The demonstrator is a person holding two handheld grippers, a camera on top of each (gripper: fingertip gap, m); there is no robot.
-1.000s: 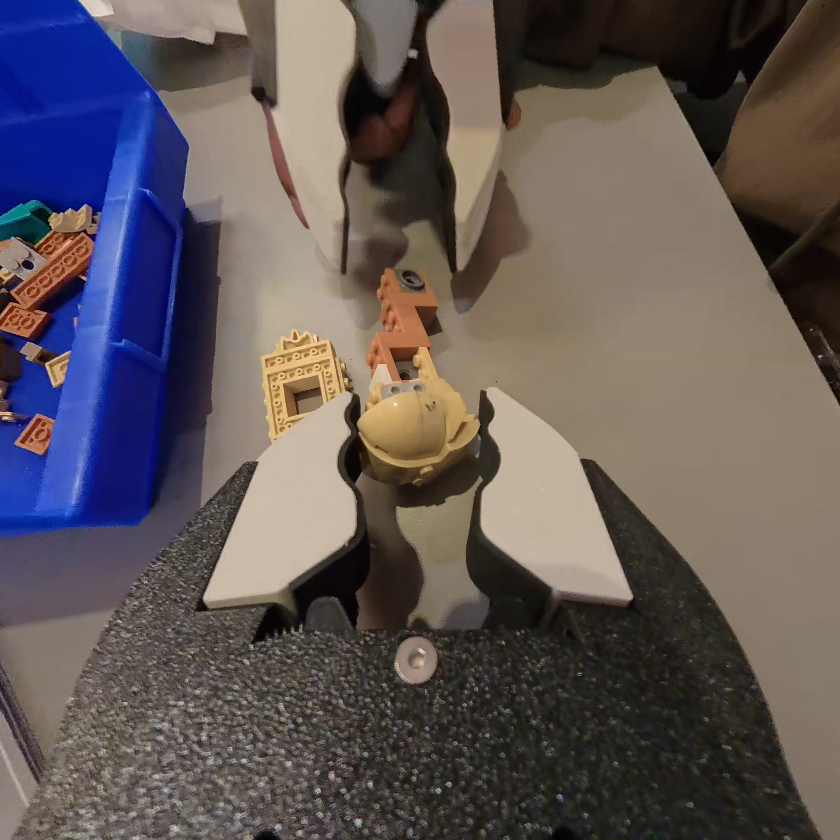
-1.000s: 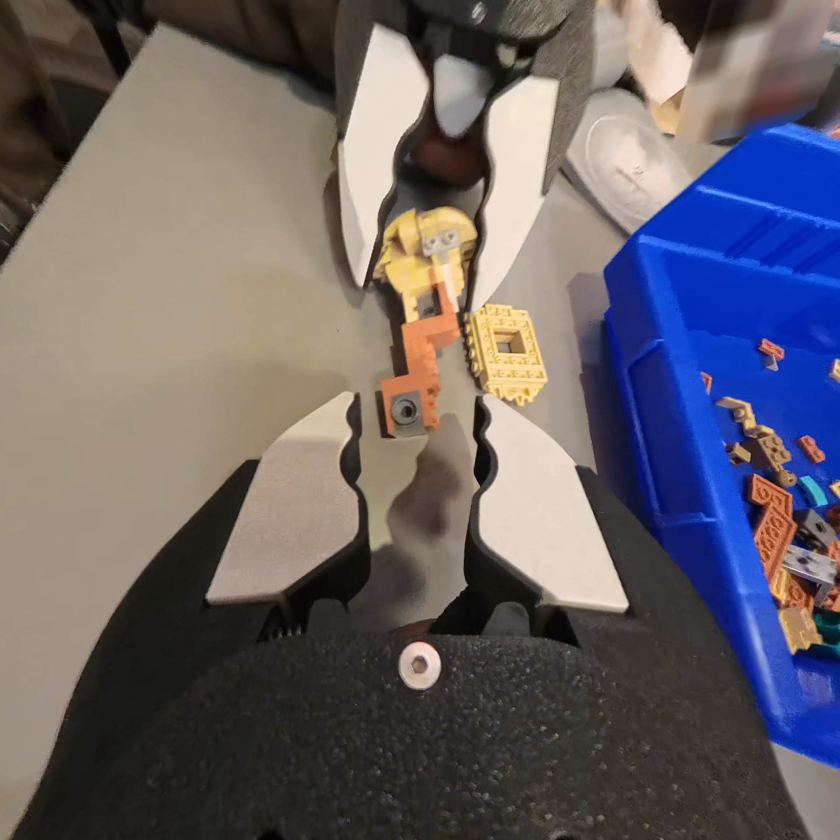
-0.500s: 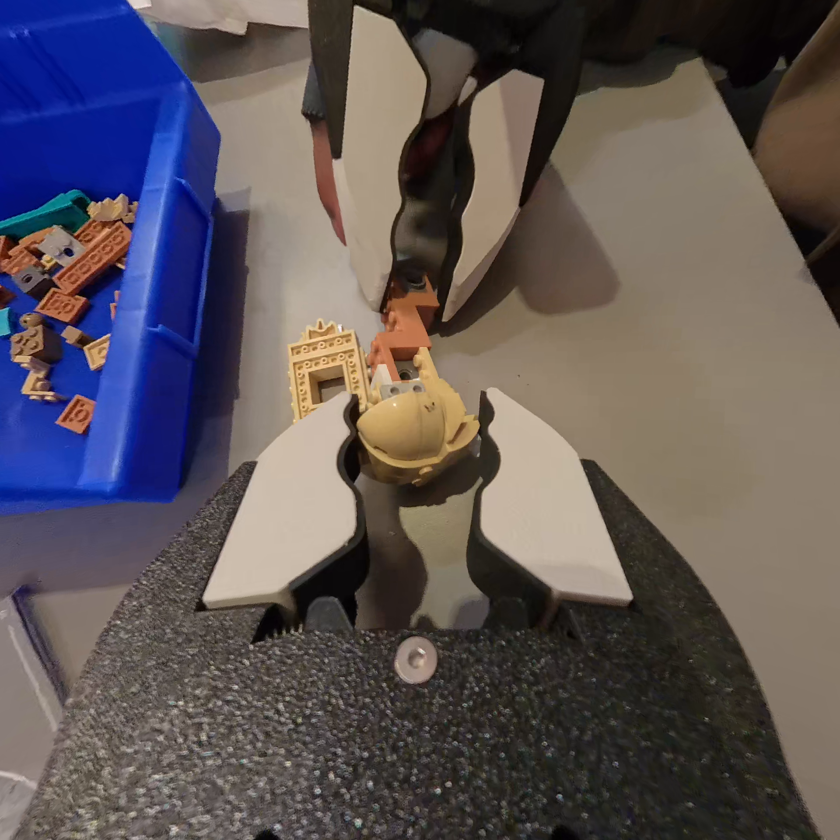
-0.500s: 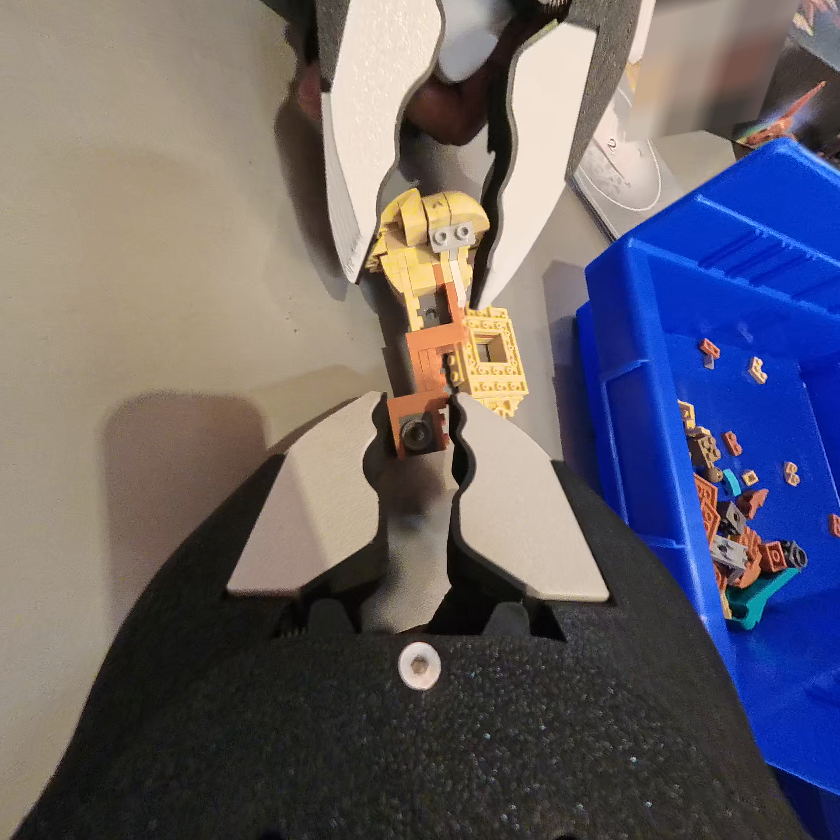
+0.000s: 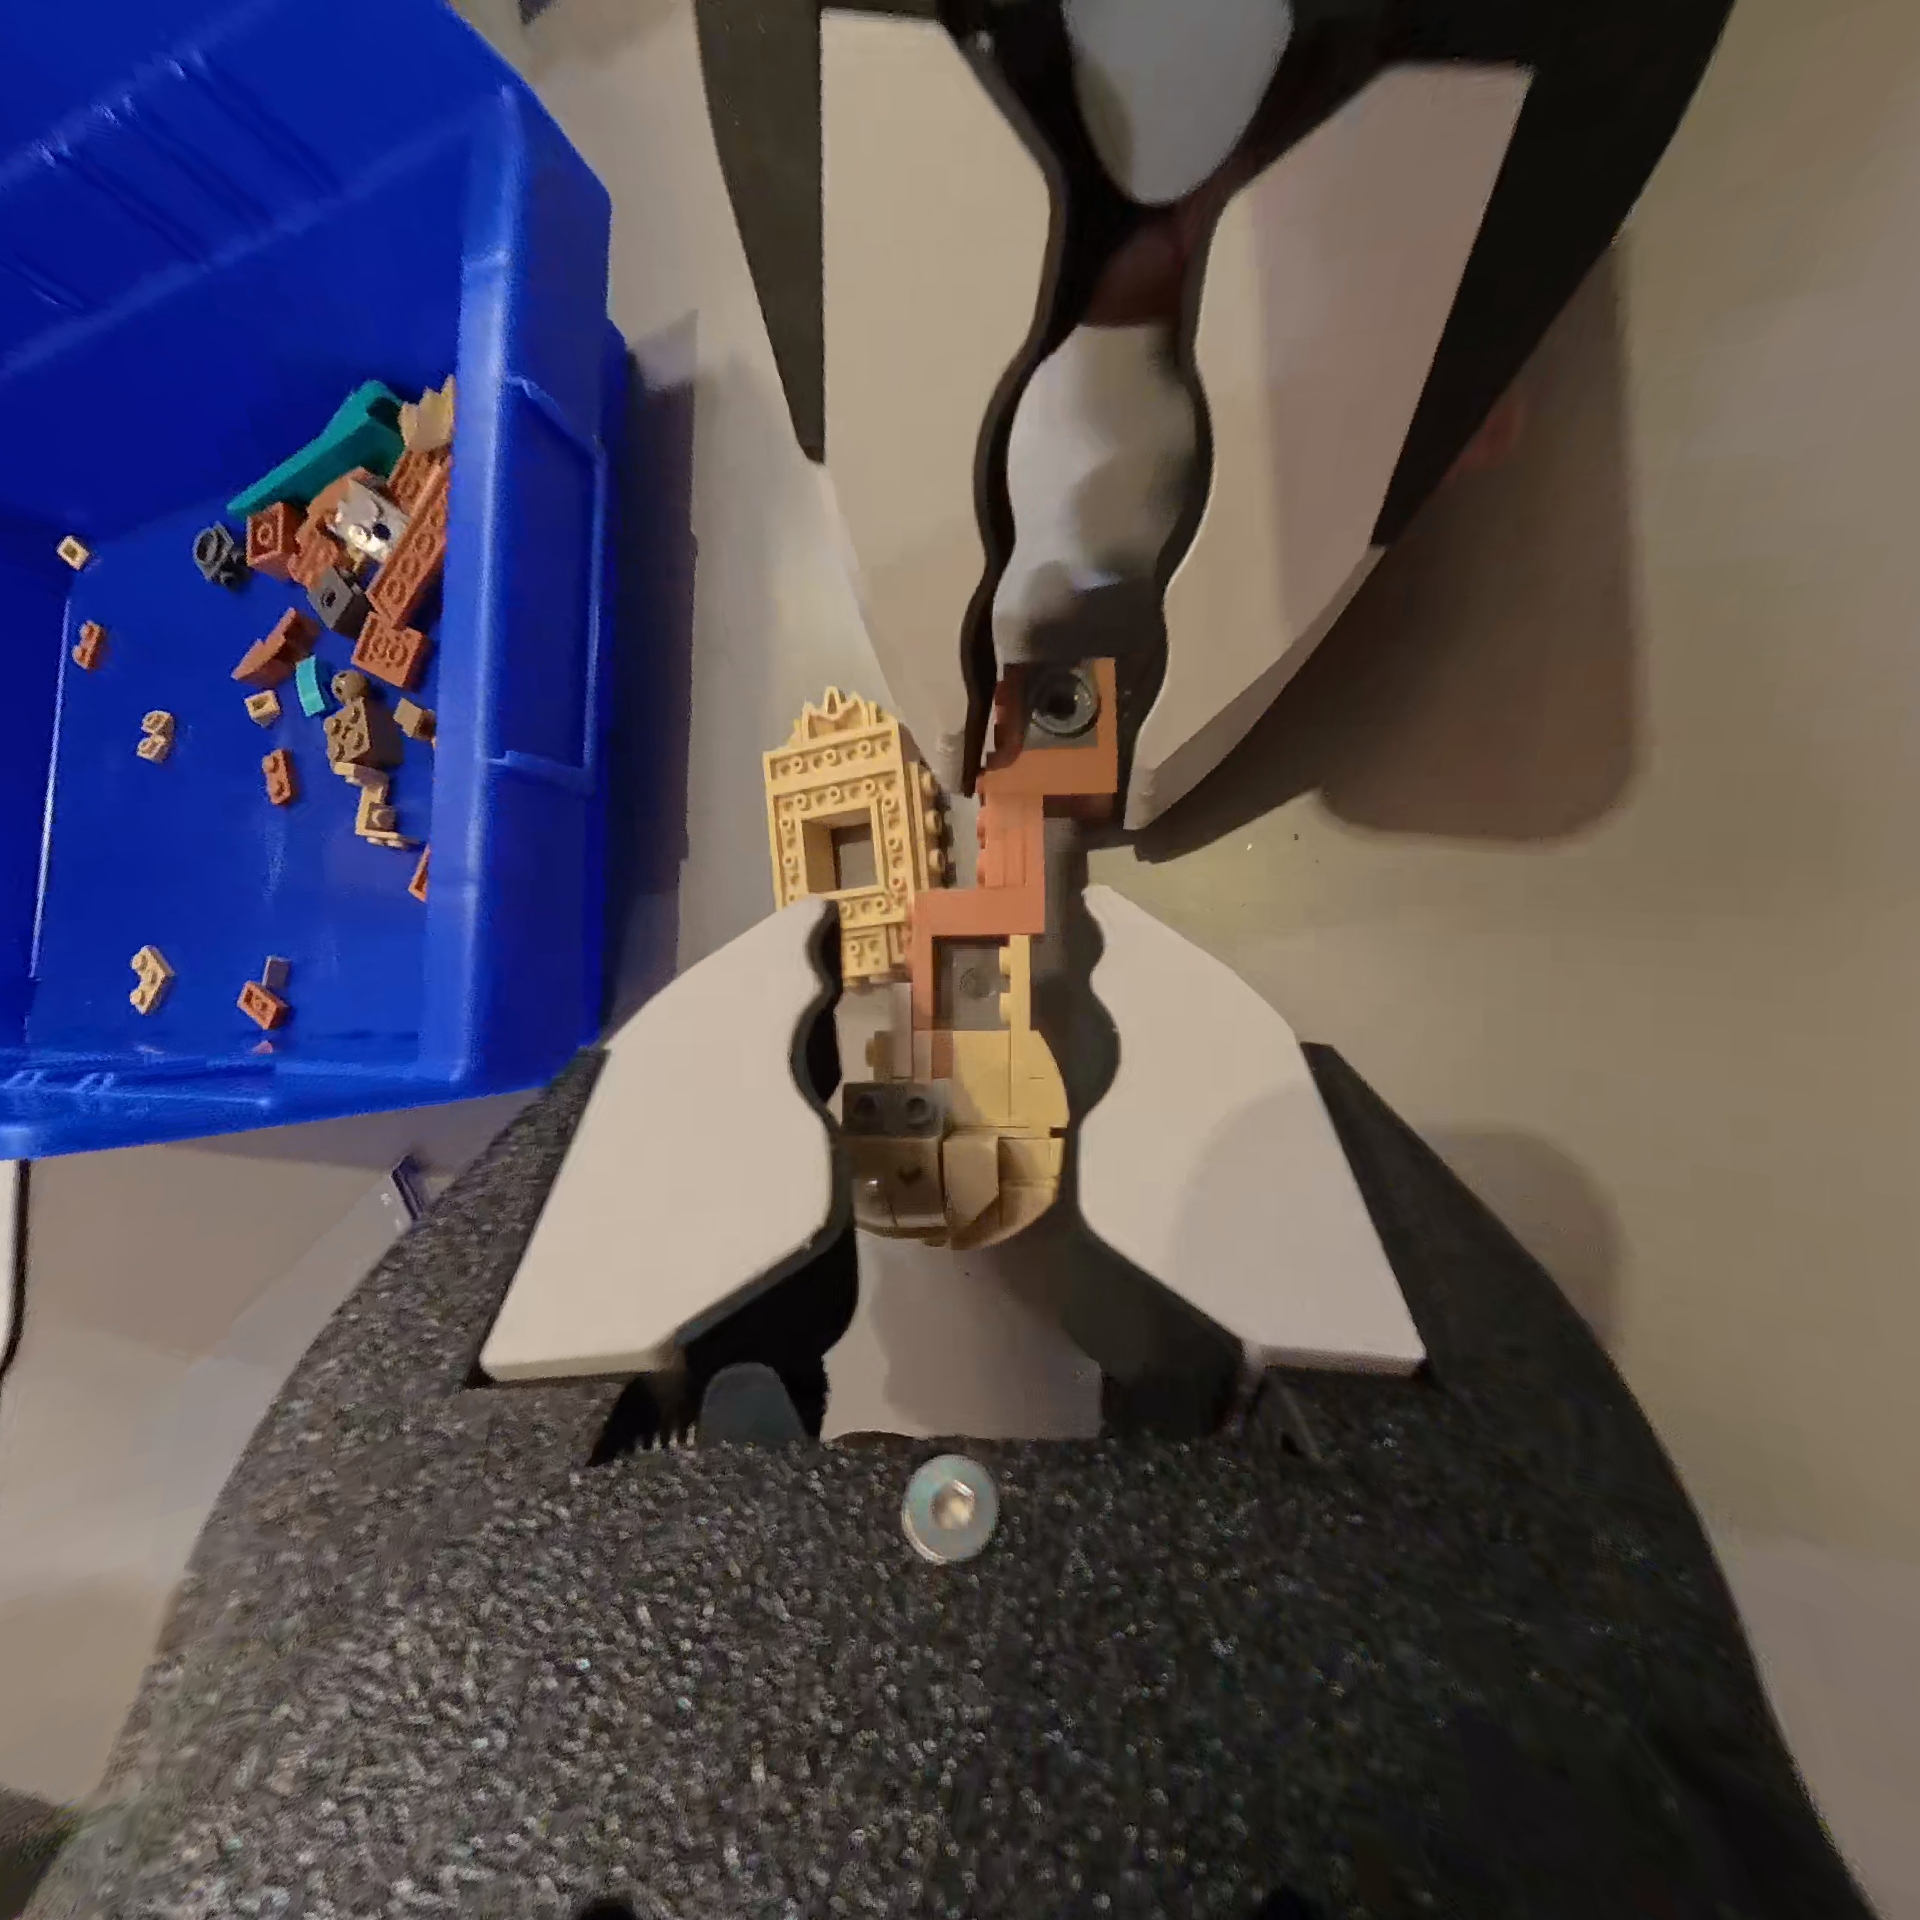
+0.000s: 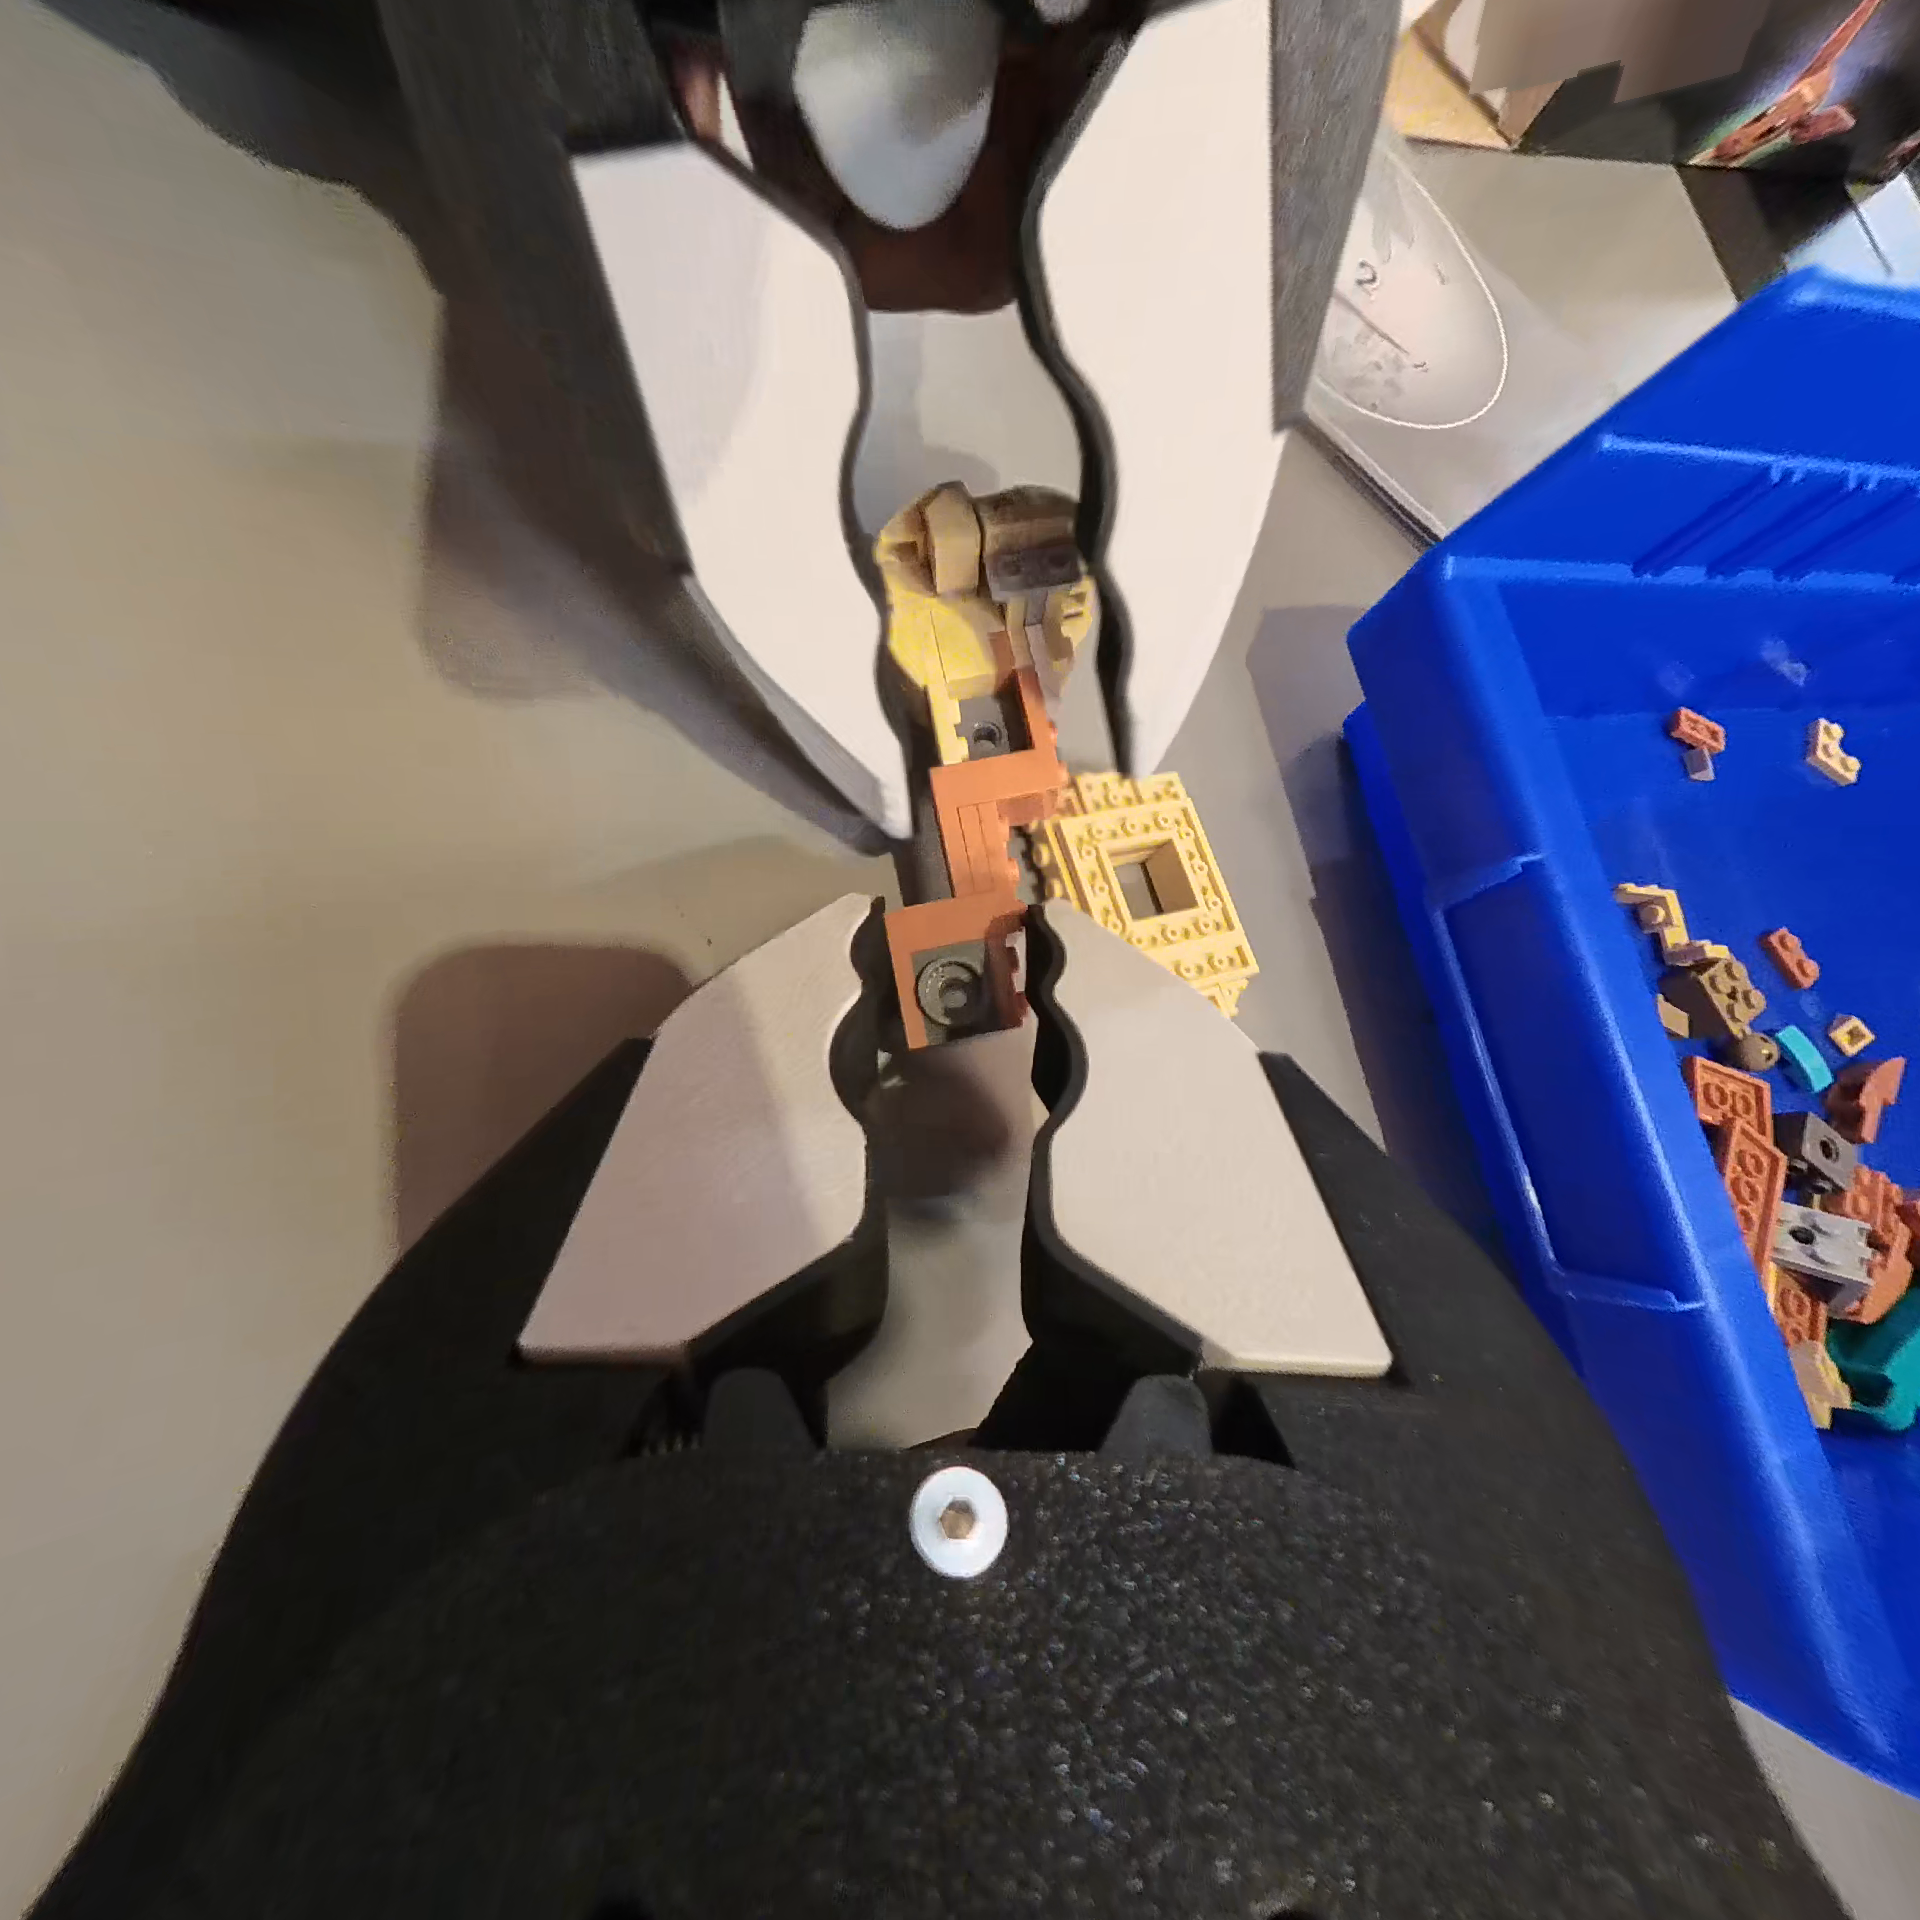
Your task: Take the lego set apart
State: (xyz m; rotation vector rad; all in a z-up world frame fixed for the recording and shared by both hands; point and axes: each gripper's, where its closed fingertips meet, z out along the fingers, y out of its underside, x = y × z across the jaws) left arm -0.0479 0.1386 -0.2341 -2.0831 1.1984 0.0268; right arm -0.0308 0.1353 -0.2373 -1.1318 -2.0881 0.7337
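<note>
1. The left tool (image 5: pixel 951 904) is partly closed, its pads against the tan rounded end of the brick figure (image 6: pixel 971 831).
2. The right tool (image 6: pixel 956 914) pinches the figure's brown end block.
3. The figure lies on the tabletop (image 5: pixel 1558 1039), touching a tan frame piece (image 5: pixel 842 821).
4. A blue bin (image 5: pixel 540 623) of loose bricks stands nearby.

Left tongs (image 5: pixel 956 997) clasp the brick model's (image 5: pixel 977 1039) tan end beside a blue bin (image 5: pixel 540 623).

Both hand-held grippers (image 5: pixel 956 997) (image 6: pixel 951 977) face each other, jaws narrowed.
</note>
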